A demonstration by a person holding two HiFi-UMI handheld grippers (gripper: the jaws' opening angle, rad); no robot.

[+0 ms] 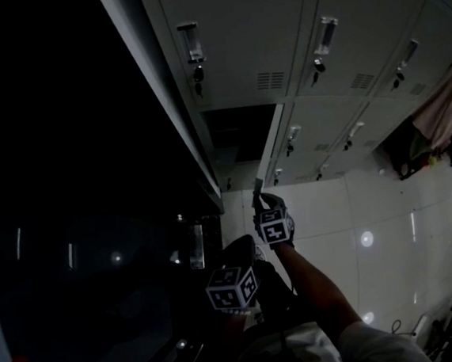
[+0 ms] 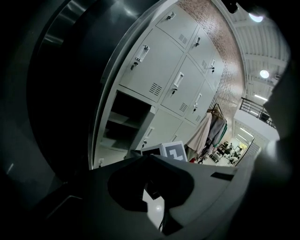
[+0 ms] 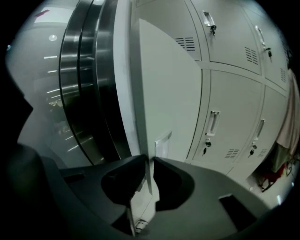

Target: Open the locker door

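Right tool [image 3: 149, 161] clamped on locker door [image 3: 168, 84] edge, door cut off below it; left tool [image 2: 149, 159] closed, empty, dimly lit.

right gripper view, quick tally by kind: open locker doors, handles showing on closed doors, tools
open locker door: 1
handles on closed doors: 4
right tool: 1
Total: 6

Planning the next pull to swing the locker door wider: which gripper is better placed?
Right. The right gripper is clamped on the edge of the locker door; the left gripper sits back from it, holding nothing.
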